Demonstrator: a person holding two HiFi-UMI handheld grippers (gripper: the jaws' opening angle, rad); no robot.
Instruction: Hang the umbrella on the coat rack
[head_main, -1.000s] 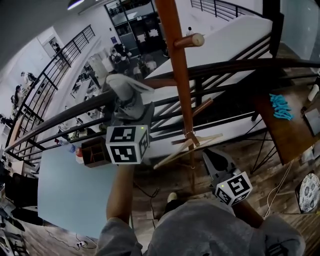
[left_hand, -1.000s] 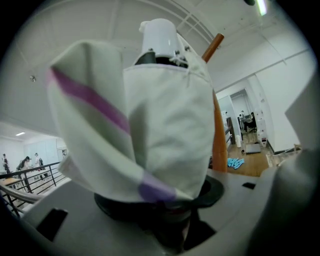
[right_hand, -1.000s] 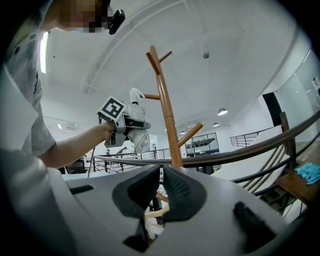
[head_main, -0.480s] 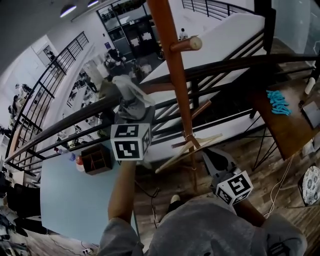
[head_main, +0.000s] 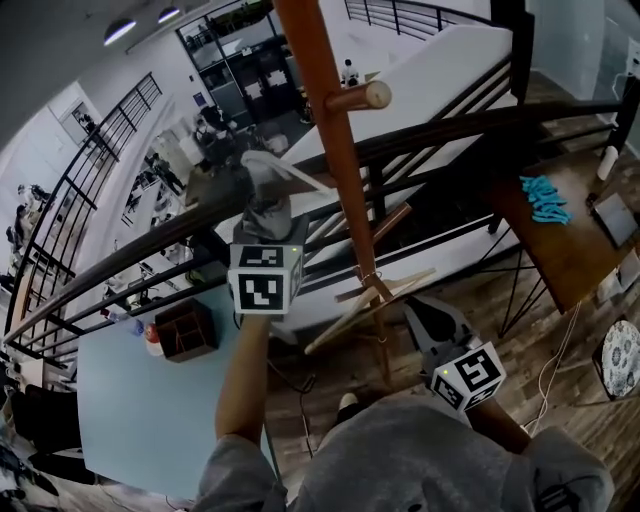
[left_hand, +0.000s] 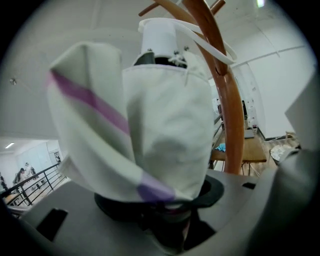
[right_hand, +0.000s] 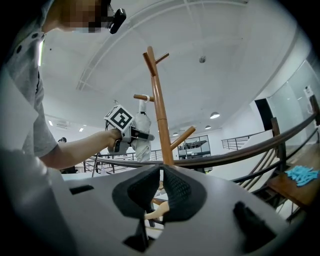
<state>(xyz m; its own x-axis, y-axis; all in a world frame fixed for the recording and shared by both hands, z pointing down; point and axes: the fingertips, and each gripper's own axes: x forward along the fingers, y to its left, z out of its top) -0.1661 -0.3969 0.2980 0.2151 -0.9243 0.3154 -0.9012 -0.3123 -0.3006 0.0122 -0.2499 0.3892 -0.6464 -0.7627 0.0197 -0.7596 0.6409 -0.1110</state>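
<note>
The coat rack is a brown wooden pole with short pegs; one peg points right near the top. My left gripper is raised beside the pole and shut on the folded white umbrella. In the left gripper view the umbrella fills the frame, white with a purple stripe, and its white strap reaches toward the rack's pegs. Whether the strap is over a peg I cannot tell. In the right gripper view the umbrella hangs just under a left peg. My right gripper stays low by the rack's base, shut and empty.
A dark railing runs behind the rack, with a drop to a lower floor beyond. A wooden table with a blue object stands at the right. A pale blue tabletop and a brown box lie at the lower left.
My left gripper has lifted the umbrella a little and brought it closer to the rack's pole. The right gripper has stayed where it was.
</note>
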